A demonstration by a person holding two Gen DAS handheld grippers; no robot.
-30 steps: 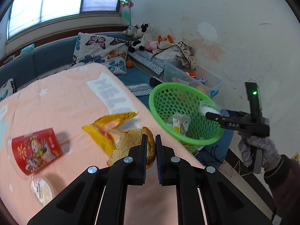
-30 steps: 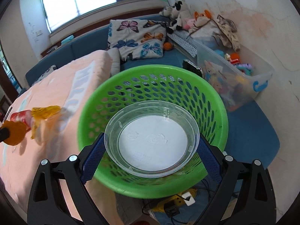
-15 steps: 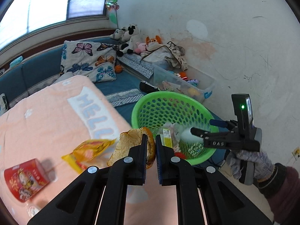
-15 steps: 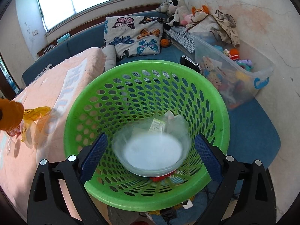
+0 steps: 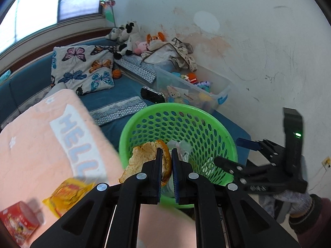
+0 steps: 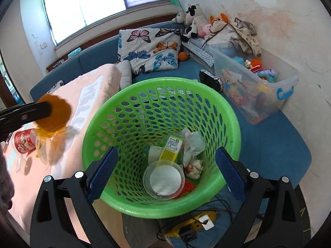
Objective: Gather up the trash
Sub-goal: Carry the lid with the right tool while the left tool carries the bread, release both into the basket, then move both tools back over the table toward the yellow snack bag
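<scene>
Two grippers in view, both near the bin. Left gripper [image 5: 166, 161] is clenched on an orange peel [image 5: 144, 155], peel pinched between the pads and held above the near-left rim of the green basket [image 5: 178, 111]; from the right wrist view the same peel [image 6: 54, 112] shows off to the left of the basket, above the table edge, not yet over the opening. Right gripper [image 6: 165, 171] is released, jaws spread wide w/ nothing between them, blue pads either side of the basket's near rim [image 6: 161, 208]; in the left wrist view it [image 5: 231, 153] sits at the basket's right side, held by a gloved hand [image 5: 293, 202].

Basket contents, approx. bottom centre: clear plastic lid [image 6: 163, 179] lying flat, a yellow-labelled packet [image 6: 170, 149] leaning behind it, crumpled tissue [image 6: 193, 165] to its right, clear wrapper [image 6: 192, 139] beyond. Red item under the lid, type unclear.

Left of basket: table w/ peach cloth [image 5: 31, 144], lettering "HELL" visible. On it a yellow snack wrapper [image 5: 66, 192] and a red printed cup [image 5: 17, 225] on its side, both apart from the basket.

Further back: blue sofa [image 6: 99, 66], butterfly cushion [image 6: 149, 49], clear toy bin [image 6: 254, 84], plush toys [image 6: 194, 22] at the wall. Power strip [image 6: 194, 223] on the floor under the basket.
</scene>
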